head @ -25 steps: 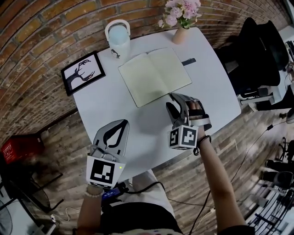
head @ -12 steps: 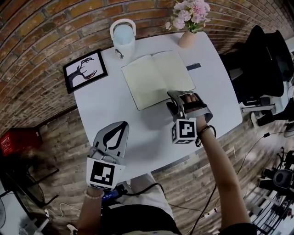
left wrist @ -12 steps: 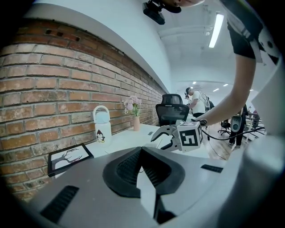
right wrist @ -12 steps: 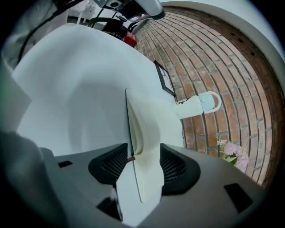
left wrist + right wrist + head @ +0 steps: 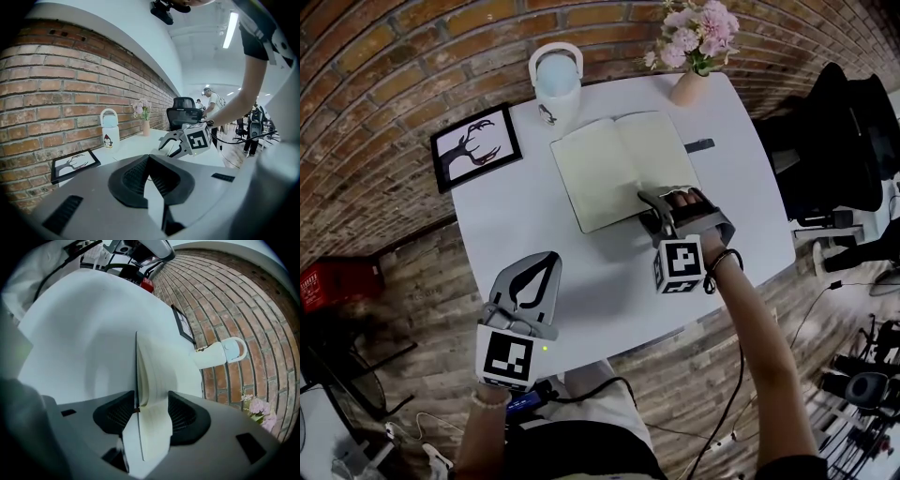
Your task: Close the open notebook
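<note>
**Item 1. Right gripper** [image 5: 649, 208]: set at the near edge of the notebook's right-hand half. Its own view shows the jaws pressed onto that half, one against the cover side and the other against the pages. The marker cube [image 5: 679, 265] sits nearer the person than the notebook, and a hand [image 5: 692, 201] is wrapped round the body.

**Item 2. Notebook** [image 5: 614, 164]: lies open and flat on the table, with blank pale pages and its spine running away from the person. In the right gripper view the page block [image 5: 152, 376] bows slightly between the pads.

**Item 3. Left gripper** [image 5: 551, 258]: well apart from the notebook, to its near left. The jaw tips are pressed together with nothing between them; only table surface shows through the gap behind the tips.

**Item 4. Table** [image 5: 516, 216]: white, rounded corners, under the notebook.

**Item 5. Small dark oblong object** [image 5: 698, 145]: just beside the notebook's right edge. I cannot tell what it is.

**Item 6. White bottle** [image 5: 555, 84]: loop handle, beyond the notebook's far left corner.

**Item 7. Framed antler picture** [image 5: 473, 147]: black frame, lying flat to the left of the notebook.

**Item 8. Vase** [image 5: 688, 86]: holds pink flowers [image 5: 698, 28], beyond the notebook's far right corner.

**Item 9. Black office chair** [image 5: 825, 141]: off the table, well to the right of the notebook.
</note>
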Demonstrator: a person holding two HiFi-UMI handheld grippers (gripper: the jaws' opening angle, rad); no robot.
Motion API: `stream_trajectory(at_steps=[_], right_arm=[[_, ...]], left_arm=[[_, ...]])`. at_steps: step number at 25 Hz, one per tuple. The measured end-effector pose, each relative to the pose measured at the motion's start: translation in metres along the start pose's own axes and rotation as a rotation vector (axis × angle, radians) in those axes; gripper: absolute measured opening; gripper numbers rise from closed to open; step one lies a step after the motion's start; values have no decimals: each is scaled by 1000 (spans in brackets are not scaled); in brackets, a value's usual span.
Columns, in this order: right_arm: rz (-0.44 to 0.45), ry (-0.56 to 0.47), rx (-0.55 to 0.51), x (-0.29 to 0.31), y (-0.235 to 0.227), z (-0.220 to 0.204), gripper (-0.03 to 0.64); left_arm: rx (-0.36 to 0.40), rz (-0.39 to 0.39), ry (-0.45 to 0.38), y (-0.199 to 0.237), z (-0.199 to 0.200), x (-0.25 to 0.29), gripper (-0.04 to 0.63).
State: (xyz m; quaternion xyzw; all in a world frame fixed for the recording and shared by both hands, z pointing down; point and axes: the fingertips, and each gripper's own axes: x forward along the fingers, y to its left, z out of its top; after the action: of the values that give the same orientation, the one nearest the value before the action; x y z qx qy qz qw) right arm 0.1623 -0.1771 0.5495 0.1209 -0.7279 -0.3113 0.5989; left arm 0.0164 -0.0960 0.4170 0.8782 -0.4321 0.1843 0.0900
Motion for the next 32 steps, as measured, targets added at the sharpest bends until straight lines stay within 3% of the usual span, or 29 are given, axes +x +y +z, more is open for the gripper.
stream_trajectory(at_steps=[6,10,14,25,29,32], right_arm=[[20,-17,1,2,-4,3,222],[-16,-28,4,1,-2,3,215],[-63,-45,5,6,1,9,117],[-95,-73,81,6,3,9,67],[-106,-93,146,6,3,9,63],[-108,-105,186,5,2,9,61]], left_arm=[[-9,4,6,3,-1,2,17],[-15,6,11,5,-5,5,17],[-40,11,11,7,-5,7,17],[-80,8,20,11,-11,14,17],[-163,-8,38,14,-20,22,18],[-274,-46,51,13,-27,33,18]])
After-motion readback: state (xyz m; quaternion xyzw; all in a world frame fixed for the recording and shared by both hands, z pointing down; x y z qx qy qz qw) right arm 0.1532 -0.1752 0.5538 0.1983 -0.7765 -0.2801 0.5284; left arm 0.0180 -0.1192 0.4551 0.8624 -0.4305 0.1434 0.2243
